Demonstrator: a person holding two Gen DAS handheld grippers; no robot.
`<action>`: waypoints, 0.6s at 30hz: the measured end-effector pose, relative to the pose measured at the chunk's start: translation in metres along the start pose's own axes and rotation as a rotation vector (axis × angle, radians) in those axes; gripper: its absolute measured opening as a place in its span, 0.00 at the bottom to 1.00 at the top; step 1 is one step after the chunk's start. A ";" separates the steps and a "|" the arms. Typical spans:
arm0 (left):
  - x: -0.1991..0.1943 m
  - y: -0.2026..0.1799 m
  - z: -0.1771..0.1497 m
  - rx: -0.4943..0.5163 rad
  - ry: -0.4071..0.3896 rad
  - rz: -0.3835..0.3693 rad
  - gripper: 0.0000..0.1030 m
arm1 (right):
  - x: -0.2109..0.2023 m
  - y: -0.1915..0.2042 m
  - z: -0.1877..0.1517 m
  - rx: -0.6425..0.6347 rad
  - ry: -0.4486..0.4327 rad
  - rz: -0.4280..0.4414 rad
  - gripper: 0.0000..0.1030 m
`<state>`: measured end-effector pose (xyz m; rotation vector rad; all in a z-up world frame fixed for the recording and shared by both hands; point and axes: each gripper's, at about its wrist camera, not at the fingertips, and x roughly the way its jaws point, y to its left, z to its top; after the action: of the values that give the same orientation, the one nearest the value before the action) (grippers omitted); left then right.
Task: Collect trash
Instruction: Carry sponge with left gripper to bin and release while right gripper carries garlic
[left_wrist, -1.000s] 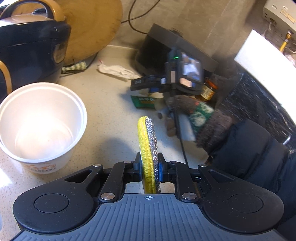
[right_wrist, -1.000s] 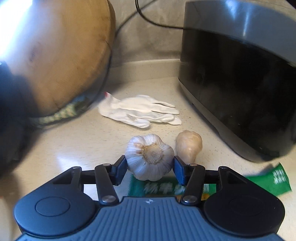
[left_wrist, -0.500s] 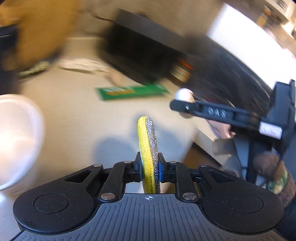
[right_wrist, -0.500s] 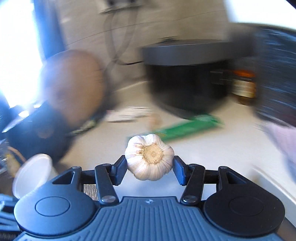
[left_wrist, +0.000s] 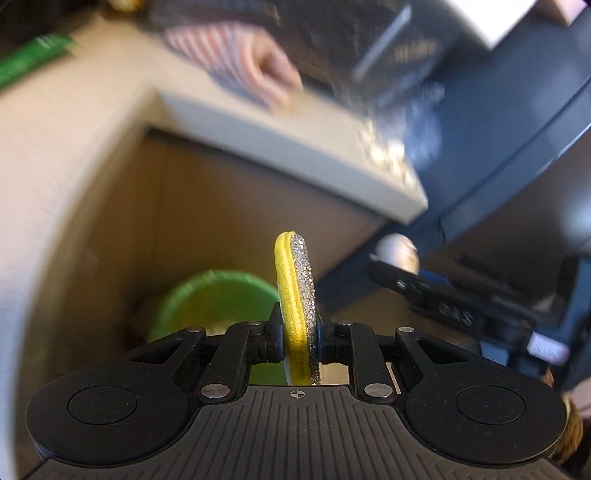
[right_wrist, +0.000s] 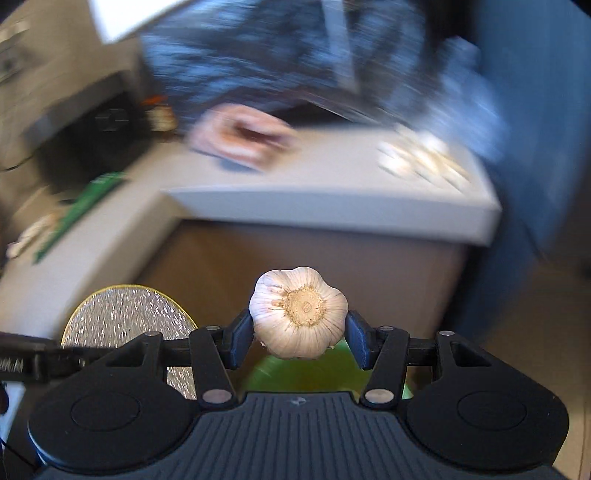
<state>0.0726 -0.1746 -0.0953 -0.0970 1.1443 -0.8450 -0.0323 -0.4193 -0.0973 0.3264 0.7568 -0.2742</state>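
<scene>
No text can be read with certainty. The side of the right gripper (left_wrist: 452, 306), seen to the right of the yellow-and-silver pad (left_wrist: 297, 314), carries pale characters too blurred to decipher. The green packet (left_wrist: 31, 59) on the counter, up and left of the pad, bears white print smeared by motion.

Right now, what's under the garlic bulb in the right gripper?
Below the garlic bulb, held in the right gripper, lies a green-lined trash bin. The bulb and gripper body cover most of the bin, so its contents cannot be seen in this view.
</scene>
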 end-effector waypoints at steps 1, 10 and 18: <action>0.015 0.000 0.001 0.002 0.034 -0.005 0.18 | 0.001 -0.010 -0.010 0.034 0.012 -0.021 0.52; 0.156 0.020 -0.009 -0.002 0.281 0.023 0.20 | 0.018 -0.080 -0.081 0.285 0.093 -0.124 0.52; 0.174 0.052 -0.018 -0.139 0.341 0.048 0.20 | 0.060 -0.076 -0.105 0.294 0.192 -0.123 0.52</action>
<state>0.1120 -0.2424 -0.2602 -0.0404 1.5202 -0.7557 -0.0834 -0.4554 -0.2255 0.5911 0.9286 -0.4766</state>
